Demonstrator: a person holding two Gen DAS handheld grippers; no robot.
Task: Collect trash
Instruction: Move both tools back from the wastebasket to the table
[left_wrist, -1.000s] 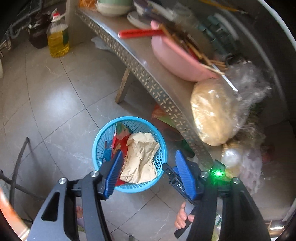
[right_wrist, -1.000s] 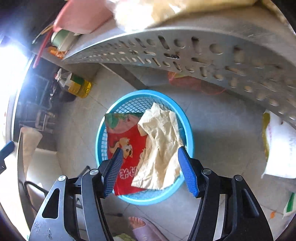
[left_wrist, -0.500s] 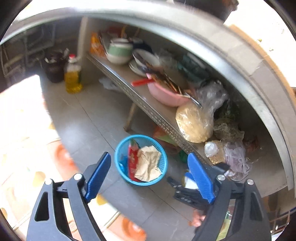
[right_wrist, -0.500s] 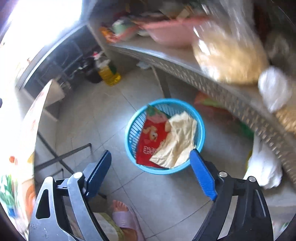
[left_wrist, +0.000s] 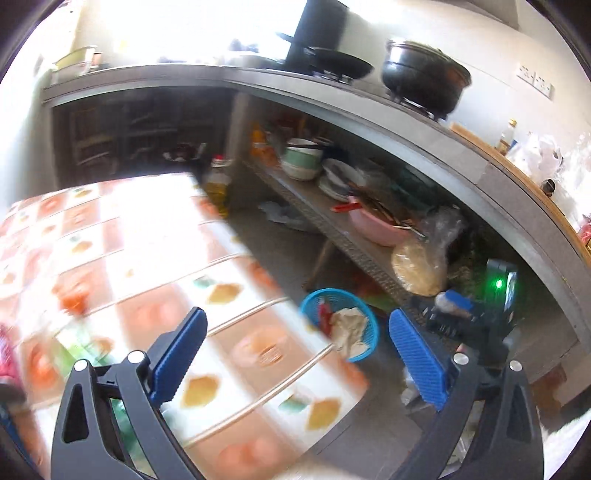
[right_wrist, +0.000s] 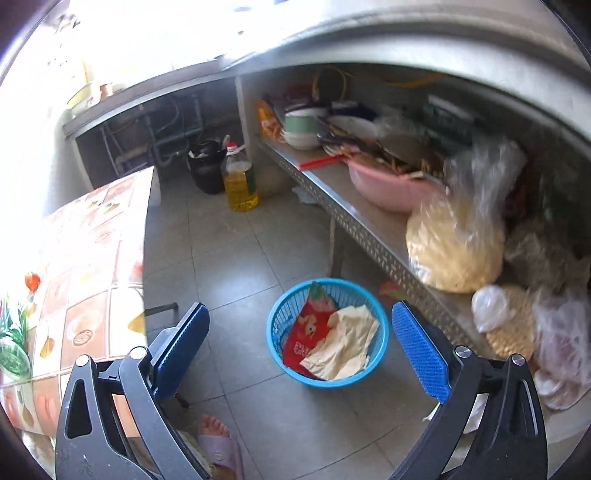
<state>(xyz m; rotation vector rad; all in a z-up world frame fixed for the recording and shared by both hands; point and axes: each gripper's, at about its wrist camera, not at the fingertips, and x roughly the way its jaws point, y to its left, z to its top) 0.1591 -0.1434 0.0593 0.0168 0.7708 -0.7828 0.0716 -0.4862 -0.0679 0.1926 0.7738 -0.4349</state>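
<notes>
Trash basket (right_wrist: 328, 334): blue mesh, round, standing on the tiled floor (right_wrist: 236, 266) just beside the metal shelf (right_wrist: 369, 225). Right gripper (right_wrist: 301, 349): tilted downward above the floor, jaws opening, wide apart, nothing between the blue pads; basket framed in the gap but well below. Left gripper (left_wrist: 295, 354): likewise angled down, jaws opening, empty, hanging over the patterned tablecloth (left_wrist: 122, 258). Left view alone shows the countertop with a black pot (left_wrist: 424, 77) and a pan (left_wrist: 340, 64), plus the other gripper's green light. Right view alone shows a foot in a pink slipper (right_wrist: 219, 439) and the basket unobstructed. Basket contents: red snack wrapper (right_wrist: 310, 332), crumpled tan paper (right_wrist: 347, 347). Shelf: pink basin (right_wrist: 391, 188) with utensils, clear bag of yellowish food (right_wrist: 454, 251). Floor: oil bottle (right_wrist: 240, 181).
</notes>
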